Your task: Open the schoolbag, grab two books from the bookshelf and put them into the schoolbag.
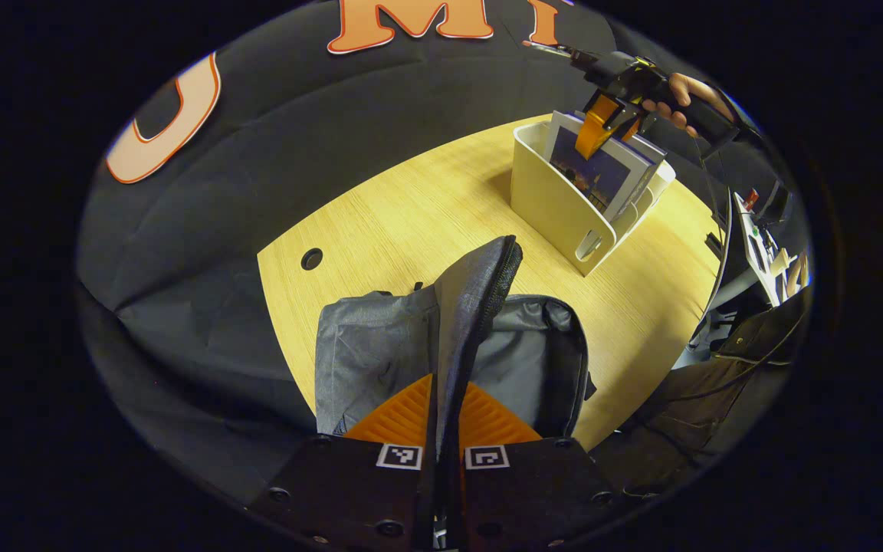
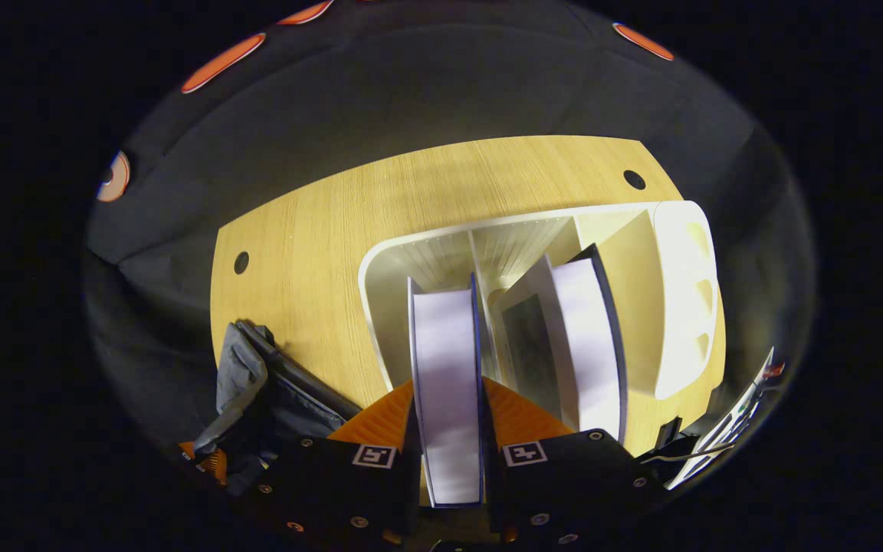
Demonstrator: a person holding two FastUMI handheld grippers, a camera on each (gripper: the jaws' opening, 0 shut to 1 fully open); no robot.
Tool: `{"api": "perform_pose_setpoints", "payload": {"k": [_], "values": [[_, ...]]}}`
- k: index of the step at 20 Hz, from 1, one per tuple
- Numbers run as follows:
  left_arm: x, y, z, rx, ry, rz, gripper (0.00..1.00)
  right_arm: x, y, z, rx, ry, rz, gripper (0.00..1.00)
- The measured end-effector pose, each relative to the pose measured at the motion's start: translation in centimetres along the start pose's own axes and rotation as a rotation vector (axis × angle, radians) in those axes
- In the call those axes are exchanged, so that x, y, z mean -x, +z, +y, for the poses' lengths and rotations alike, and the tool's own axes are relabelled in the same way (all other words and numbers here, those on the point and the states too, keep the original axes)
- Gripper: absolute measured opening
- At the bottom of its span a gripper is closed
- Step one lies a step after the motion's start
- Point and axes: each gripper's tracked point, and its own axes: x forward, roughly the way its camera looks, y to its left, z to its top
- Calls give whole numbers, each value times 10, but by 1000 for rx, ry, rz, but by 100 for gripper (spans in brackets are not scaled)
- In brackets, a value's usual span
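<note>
With the left gripper (image 1: 441,418) clamping the bag (image 1: 380,345) flap (image 1: 476,307) and the right gripper (image 2: 448,414) pinching a book (image 2: 447,383) in the shelf (image 2: 679,291), a skewed lift could drag the neighbouring book (image 2: 583,345) or tip the shelf.

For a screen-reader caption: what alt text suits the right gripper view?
The right gripper has its jaws closed on a book standing in a white bookshelf on a wooden table. A second book leans beside it, and the grey schoolbag lies at lower left.
</note>
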Motion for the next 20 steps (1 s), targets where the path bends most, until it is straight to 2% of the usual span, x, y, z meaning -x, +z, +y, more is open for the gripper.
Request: {"api": "perform_pose_setpoints", "payload": {"k": [1,2,8,9,10,11,12,17,18,19,20], "values": [[-1,0,-1,1,-4,0,6,8,0,-2,-13,8,-10,28],[-1,-2,0,-2,-4,1,6,16,1,-3,-22,18,-21,35],[-10,-6,-5,-17,-16,2,6,75,-14,-19,-53,110,-83,33],[-11,-7,-5,-18,-18,2,6,86,-15,-22,-67,129,-99,41],[-10,-7,-4,-20,-17,4,6,101,-16,-26,-88,156,-127,33],[-11,-7,-5,-25,-20,4,6,112,-19,-30,-102,177,-150,41],[-11,-8,-5,-25,-20,7,6,121,-22,-33,-107,194,-164,33],[-11,-9,-6,-47,-25,11,6,159,-41,-45,-199,275,-232,31],[-12,-8,-5,-46,-18,13,6,165,-50,-47,-205,294,-244,40],[-13,-7,-7,-32,-26,13,6,170,-58,-47,-216,316,-254,30],[-13,-7,-9,-31,-36,10,6,174,-65,-43,-217,337,-257,30]]}}
